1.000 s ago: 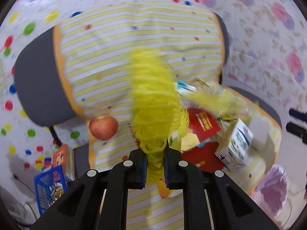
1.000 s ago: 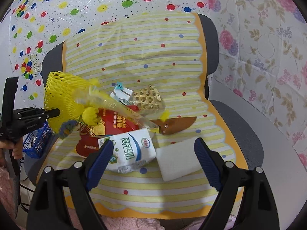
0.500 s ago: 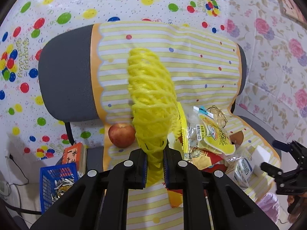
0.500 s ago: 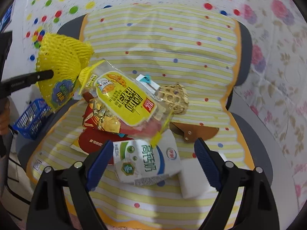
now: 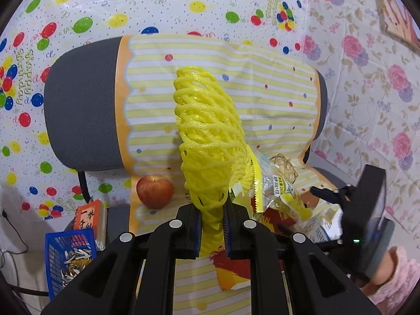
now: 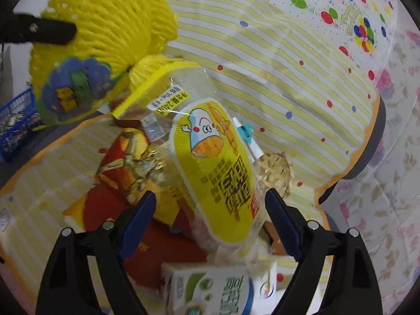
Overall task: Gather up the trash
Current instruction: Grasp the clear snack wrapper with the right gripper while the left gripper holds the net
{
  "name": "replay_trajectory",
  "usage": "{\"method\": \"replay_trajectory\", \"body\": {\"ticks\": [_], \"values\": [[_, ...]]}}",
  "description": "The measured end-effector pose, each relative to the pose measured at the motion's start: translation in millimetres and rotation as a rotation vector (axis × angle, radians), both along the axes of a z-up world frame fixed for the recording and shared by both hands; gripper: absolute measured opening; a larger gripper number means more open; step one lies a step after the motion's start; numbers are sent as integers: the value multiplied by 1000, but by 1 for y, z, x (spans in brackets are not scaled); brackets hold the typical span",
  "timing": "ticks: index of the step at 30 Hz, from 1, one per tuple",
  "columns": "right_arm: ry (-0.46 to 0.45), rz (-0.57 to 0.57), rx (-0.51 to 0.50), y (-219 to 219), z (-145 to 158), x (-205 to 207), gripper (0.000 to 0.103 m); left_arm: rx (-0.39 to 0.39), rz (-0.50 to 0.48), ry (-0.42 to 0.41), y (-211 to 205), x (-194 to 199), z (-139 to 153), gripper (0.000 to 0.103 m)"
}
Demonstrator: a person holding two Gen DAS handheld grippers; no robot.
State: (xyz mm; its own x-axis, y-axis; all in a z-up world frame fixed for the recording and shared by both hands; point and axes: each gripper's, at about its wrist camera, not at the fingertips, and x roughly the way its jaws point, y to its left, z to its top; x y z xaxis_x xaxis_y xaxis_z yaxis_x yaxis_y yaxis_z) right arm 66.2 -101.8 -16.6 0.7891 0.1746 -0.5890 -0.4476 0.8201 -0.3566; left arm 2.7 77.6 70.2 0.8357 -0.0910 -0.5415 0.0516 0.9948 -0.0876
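Observation:
My left gripper (image 5: 212, 225) is shut on a yellow foam fruit net (image 5: 207, 131) and holds it up above the chair seat. A clear and yellow snack bag (image 5: 275, 186) hangs from the net; it also shows in the right wrist view (image 6: 212, 165), lying between my open right gripper's (image 6: 210, 215) fingers. The net shows at the upper left of that view (image 6: 105, 18). Under the bag lie a red and gold packet (image 6: 131, 162), a milk carton (image 6: 212, 288) and a straw ball (image 6: 275, 168).
The trash lies on a chair with a yellow striped cover (image 5: 262, 78). A red apple (image 5: 155, 191) sits at the seat's back left. A blue basket (image 5: 68, 257) with seed shells and an orange box (image 5: 89, 218) stand at the left of the chair.
My left gripper has lifted the net higher, with the snack bag trailing from it. My right gripper has moved in close, so the bag now lies between its open fingers.

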Motion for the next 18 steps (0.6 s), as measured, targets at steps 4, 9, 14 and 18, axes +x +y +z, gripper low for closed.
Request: {"method": "replay_trajectory", "body": {"ticks": [4,9,14,18], "values": [[-80,-30,-1,-5,11,6,35,28,34,-4,2,4,-1,14],[-181,-62,178,-45,67,0,3,22,49,-31,1,-1,4,14],[-138,-136,473,-116,127,-25,3,27,14,-120,-17,-30,26,14],[-65,-117,569,-148,135,-60,3,24,-41,-146,-43,-53,30,14]]}}
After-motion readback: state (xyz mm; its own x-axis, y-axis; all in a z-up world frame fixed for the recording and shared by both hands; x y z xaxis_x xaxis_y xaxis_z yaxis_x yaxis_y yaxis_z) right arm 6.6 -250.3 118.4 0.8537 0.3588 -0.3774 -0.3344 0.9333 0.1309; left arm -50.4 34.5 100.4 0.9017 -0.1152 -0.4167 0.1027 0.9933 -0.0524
